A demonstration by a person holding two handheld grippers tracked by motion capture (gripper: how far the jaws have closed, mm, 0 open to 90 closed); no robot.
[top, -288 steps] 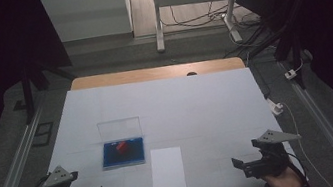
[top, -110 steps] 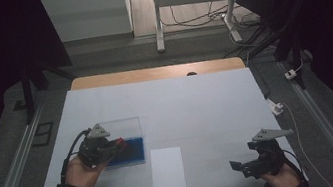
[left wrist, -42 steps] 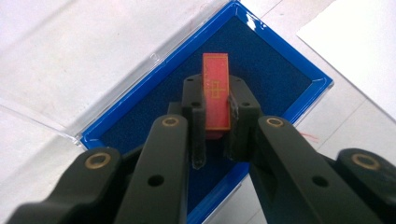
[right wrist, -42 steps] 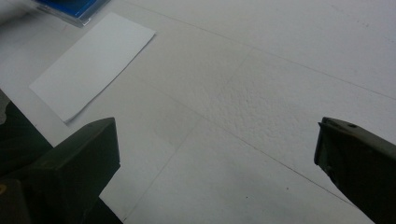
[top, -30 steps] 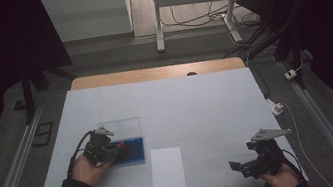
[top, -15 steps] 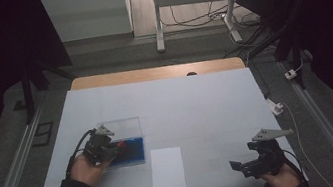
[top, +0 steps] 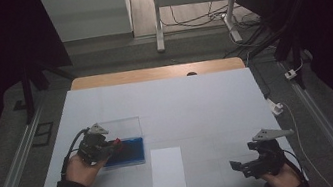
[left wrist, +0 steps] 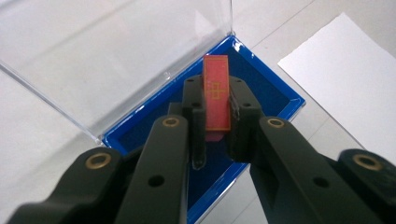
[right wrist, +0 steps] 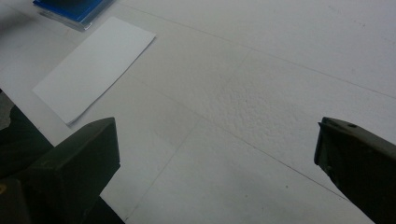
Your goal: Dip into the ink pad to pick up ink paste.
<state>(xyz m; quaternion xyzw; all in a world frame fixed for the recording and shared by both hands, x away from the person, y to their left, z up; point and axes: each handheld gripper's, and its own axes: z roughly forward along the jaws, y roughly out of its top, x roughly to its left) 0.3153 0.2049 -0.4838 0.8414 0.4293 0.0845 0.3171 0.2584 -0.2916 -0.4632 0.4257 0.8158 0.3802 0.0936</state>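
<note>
Left hand-held gripper clamped on a flat red card with gold markings, held on edge between the two black jaws, above the blue tray of an open case. Clear lid of the case standing up behind the tray, hinged along its far edge. Lower end of the card close to the blue floor; contact with the floor not possible to tell from the left gripper view. In the high view, left hand-held gripper at the left edge of the blue tray, near the front left part of the tabletop, with the red card just visible at the jaw tips.

White sheet of paper lying flat just right of the case, untouched, nothing on it. Right hand-held gripper well apart from case and paper, near the front right corner, jaws standing wide apart and holding nothing; same wide gap in the right gripper view, over bare tabletop, with the paper off to the upper left.

Judged progress: early stage. Case open and card gripped; card not yet clear of the tray. Left to do, as judged: carrying the card away from the case, likely toward the paper, and setting it down; any part for the idle right hand-held gripper yet to begin
</note>
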